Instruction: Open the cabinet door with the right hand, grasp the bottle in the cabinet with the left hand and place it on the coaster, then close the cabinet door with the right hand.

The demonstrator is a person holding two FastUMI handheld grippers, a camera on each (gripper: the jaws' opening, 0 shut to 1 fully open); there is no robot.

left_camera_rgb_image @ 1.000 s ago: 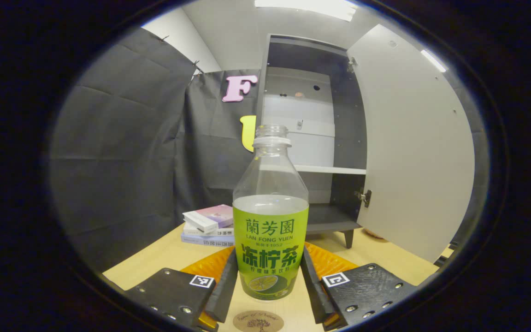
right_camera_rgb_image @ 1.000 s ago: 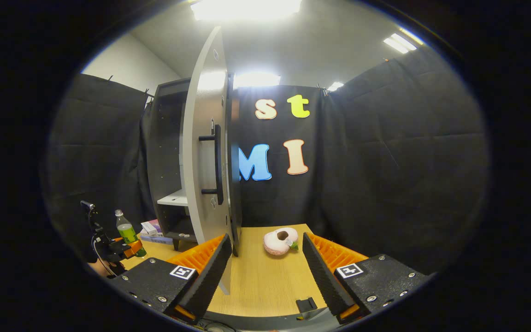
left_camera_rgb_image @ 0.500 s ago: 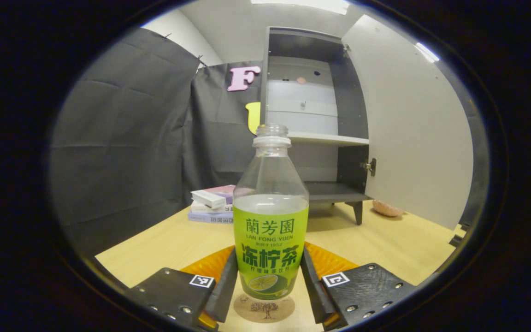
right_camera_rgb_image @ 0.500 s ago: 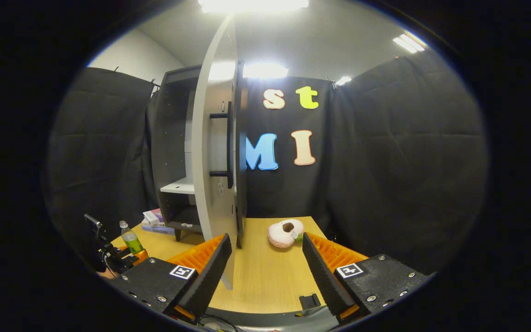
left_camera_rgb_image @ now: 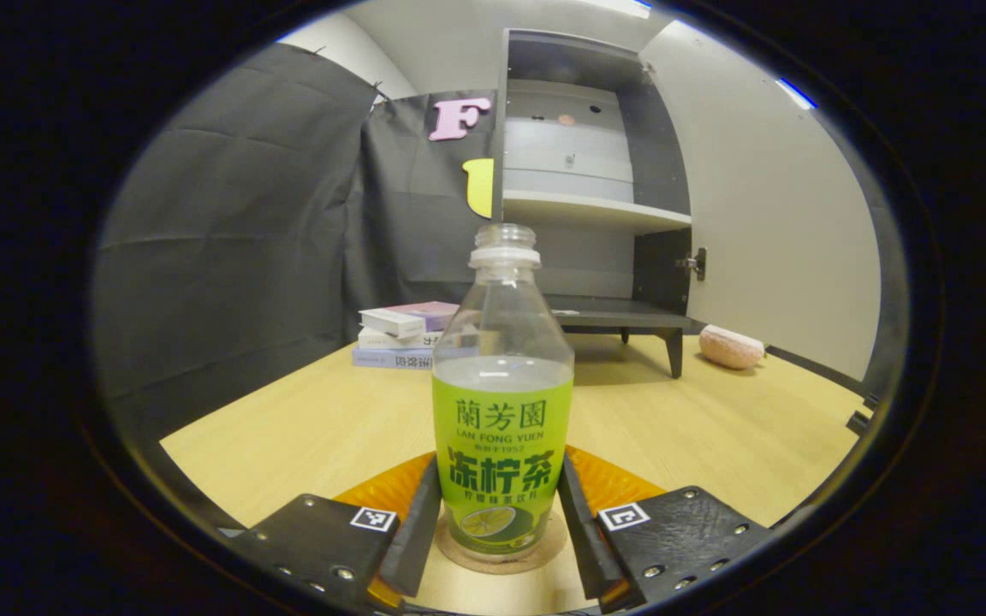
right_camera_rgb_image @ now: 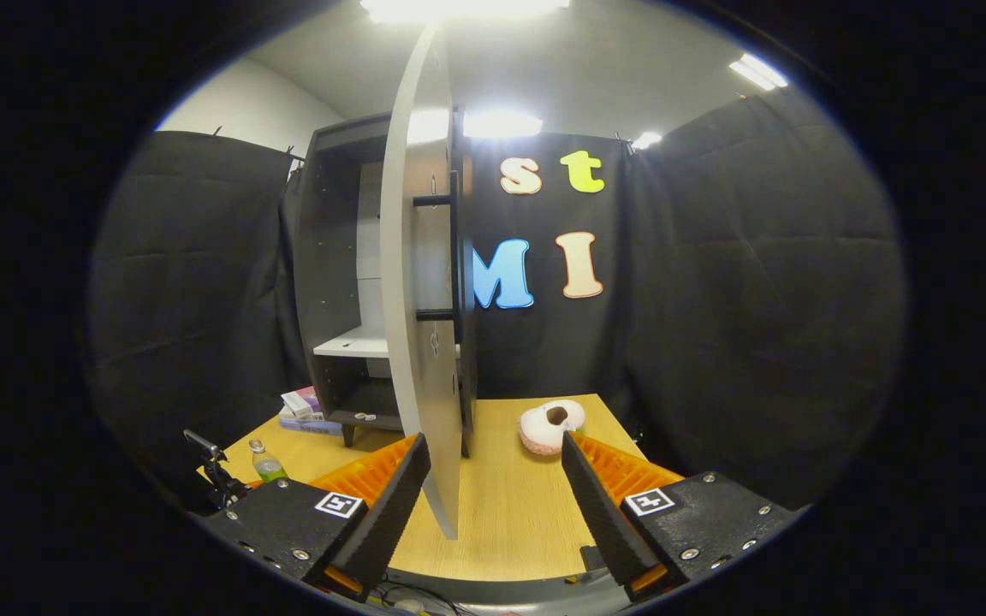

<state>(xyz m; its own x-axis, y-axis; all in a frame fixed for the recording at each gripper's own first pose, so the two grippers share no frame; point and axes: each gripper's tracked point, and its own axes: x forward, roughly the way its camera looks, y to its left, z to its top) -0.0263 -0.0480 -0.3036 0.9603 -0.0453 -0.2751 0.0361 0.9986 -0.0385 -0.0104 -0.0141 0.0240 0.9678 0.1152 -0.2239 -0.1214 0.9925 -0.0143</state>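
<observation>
Low in the middle of the left gripper view, my left gripper (left_camera_rgb_image: 500, 535) has both fingers pressed on the bottle (left_camera_rgb_image: 502, 428), upright, base down on the coaster (left_camera_rgb_image: 500, 552) or a hair above it, can't quite tell. Cap's off, liquid reaches about halfway up.

Over in the right gripper view my right gripper (right_camera_rgb_image: 493, 505) is wide open, holding nothing. The door (right_camera_rgb_image: 423, 342) hangs open edge-on just past my left finger, its handle (right_camera_rgb_image: 450, 257) up in the middle of the frame. The cabinet (left_camera_rgb_image: 591, 197) sits upper centre in the left gripper view, shelves bare.

What could go wrong, I reckon: if I let go with the base not flat, or drag a finger on the way out, the open bottle tips and spills over the table (left_camera_rgb_image: 715, 428). And when I swing the door shut, a fast push could rock the cabinet. The donut (right_camera_rgb_image: 551, 425) near the door edge looks out of its path though.
</observation>
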